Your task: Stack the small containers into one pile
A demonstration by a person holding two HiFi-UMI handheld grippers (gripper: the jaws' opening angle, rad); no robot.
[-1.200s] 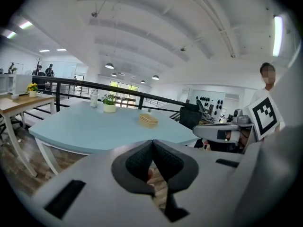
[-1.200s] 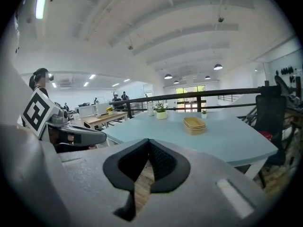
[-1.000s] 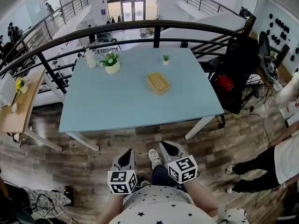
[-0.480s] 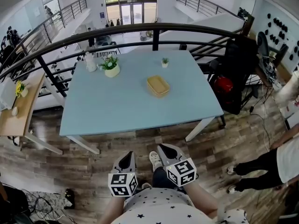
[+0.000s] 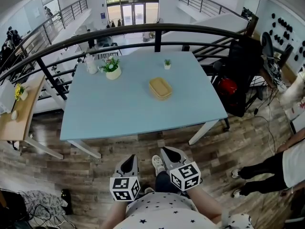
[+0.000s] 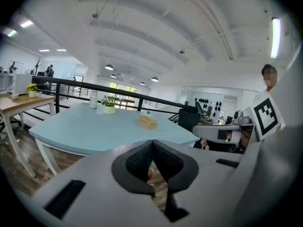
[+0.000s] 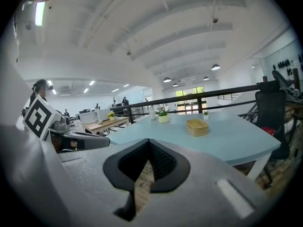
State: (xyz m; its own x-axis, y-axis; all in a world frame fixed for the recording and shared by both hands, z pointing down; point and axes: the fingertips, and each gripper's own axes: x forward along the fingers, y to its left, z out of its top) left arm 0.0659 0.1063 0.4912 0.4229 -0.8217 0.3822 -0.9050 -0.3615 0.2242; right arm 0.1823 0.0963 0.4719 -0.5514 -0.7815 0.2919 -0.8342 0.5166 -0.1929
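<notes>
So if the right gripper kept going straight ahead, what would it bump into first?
Most likely the near edge of the blue table. Nothing shows between it and the right gripper, though depth is unclear. The stack of containers sits farther back, rightward.

One light-blue counter (image 5: 119,109). One pile of tan containers (image 5: 160,88) on it; number within the pile not resolvable. Two plants: one large potted plant (image 5: 112,67), one small potted plant (image 5: 167,63). One white bottle (image 5: 91,64). Two tools: left tool (image 5: 127,163), right tool (image 5: 172,152).
</notes>
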